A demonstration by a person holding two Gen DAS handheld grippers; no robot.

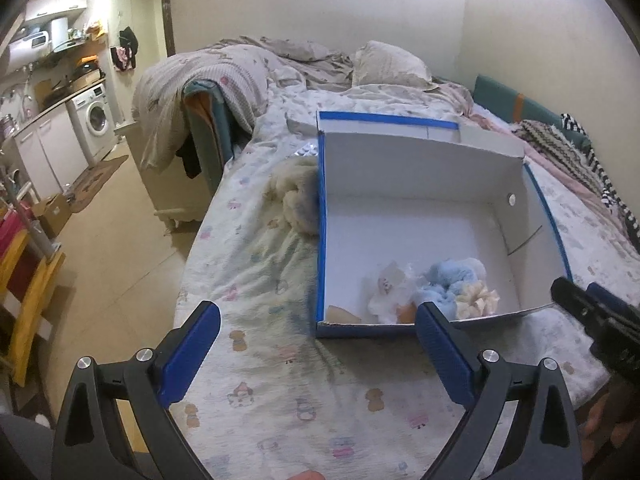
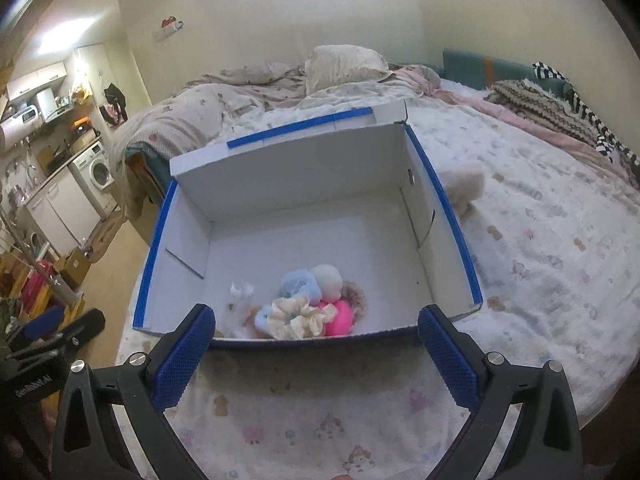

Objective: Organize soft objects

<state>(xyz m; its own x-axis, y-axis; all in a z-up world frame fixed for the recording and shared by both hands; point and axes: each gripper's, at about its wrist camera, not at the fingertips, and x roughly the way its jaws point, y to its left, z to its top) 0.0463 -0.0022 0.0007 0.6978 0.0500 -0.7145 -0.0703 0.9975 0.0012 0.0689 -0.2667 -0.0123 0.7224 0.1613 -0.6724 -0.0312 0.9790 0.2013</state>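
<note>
Blue-padded fingers of the left gripper (image 1: 318,344) are hanging wide apart and empty over the patterned bedsheet (image 1: 276,404), just short of the near wall of an open white box (image 1: 400,216) with blue edging. Beside it, the right gripper (image 2: 316,344) is likewise standing spread wide with nothing between its pads, its tips hovering at the box's near rim; in the left wrist view its dark body (image 1: 600,320) is poking in at the right edge.

Inside the box, against the near wall, a small heap of soft things is lying bunched together: a cream scrunchie (image 2: 300,316) is resting at the front, touching a bright pink piece (image 2: 340,318) on its right, with a light blue fluffy scrunchie (image 2: 298,284) and a white pompom (image 2: 327,282) just behind, and a white lacy piece (image 2: 238,300) to the left. The far part of the box floor is showing bare white.

Outside the box, a cream fluffy bundle (image 1: 298,196) is lying on the sheet against the box's left wall, and a white fluffy item (image 2: 466,184) is sitting just beyond its right wall.

Farther back, a rumpled quilt (image 1: 224,76) and a pillow (image 1: 386,64) are piling up at the head of the bed, and a washing machine (image 1: 94,120) is standing in the kitchen corner at far left.
</note>
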